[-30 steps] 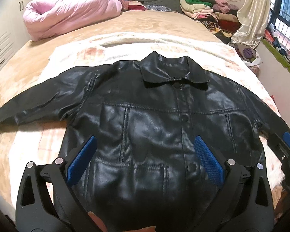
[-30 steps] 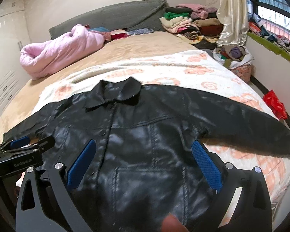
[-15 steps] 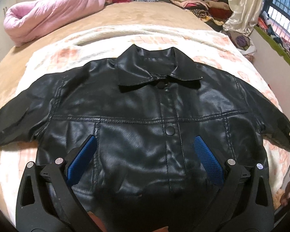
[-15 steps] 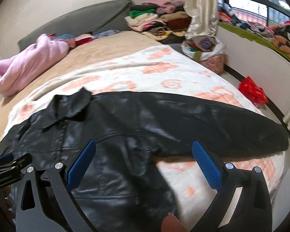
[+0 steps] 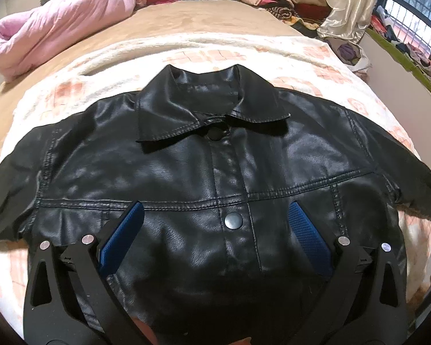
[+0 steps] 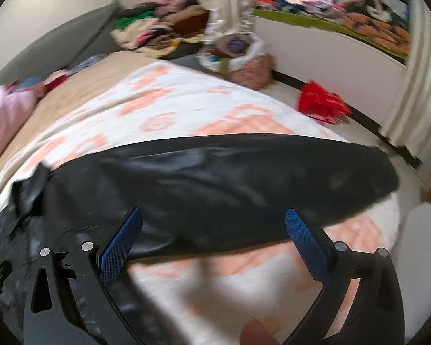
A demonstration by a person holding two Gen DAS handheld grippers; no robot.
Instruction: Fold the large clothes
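Bare patterned blanket [image 6: 204,109] is lying beyond your right gripper [image 6: 214,224], running to the bed's edge beside the wall. The black jacket [image 5: 186,172] is lying flat, buttoned, collar away from your left gripper [image 5: 215,218]. Both are hanging wide and empty; the right one, though blurred, seems to be hovering over the outstretched sleeve [image 6: 244,172].

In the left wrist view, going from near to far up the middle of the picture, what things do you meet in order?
Left hand-held gripper → black leather jacket → white blanket with orange pattern → tan bed cover
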